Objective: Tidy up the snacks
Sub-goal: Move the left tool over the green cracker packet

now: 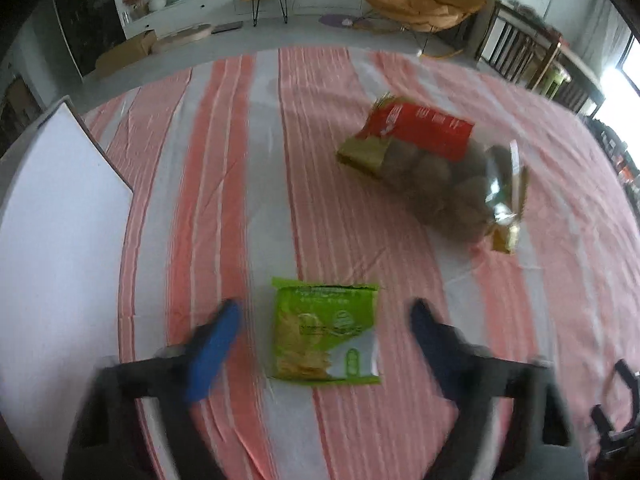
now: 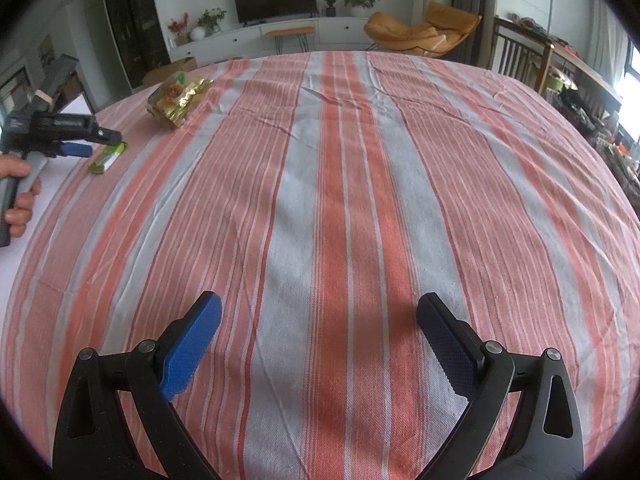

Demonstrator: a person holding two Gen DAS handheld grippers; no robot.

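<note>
Left tongs [image 1: 324, 344] straddle the green snack packet [image 1: 325, 334]; right tongs [image 2: 320, 344] wait empty.

Blue pads [image 1: 216, 344] of the left tongs stand on either side of the flat green packet with clear gaps on both sides, so nothing is gripped yet. The packet lies flat on the striped tablecloth [image 1: 224, 184], which suits a pinch across its width. Beyond it, well apart, rests a clear bag of round brown snacks with a red label [image 1: 432, 168], probably the next item to sort. A white board [image 1: 60, 220] lies at the left edge, possibly the collection area. Right tongs hang wide open over bare cloth, holding nothing, apparently parked clear of the working hand [image 2: 18, 192].
</note>
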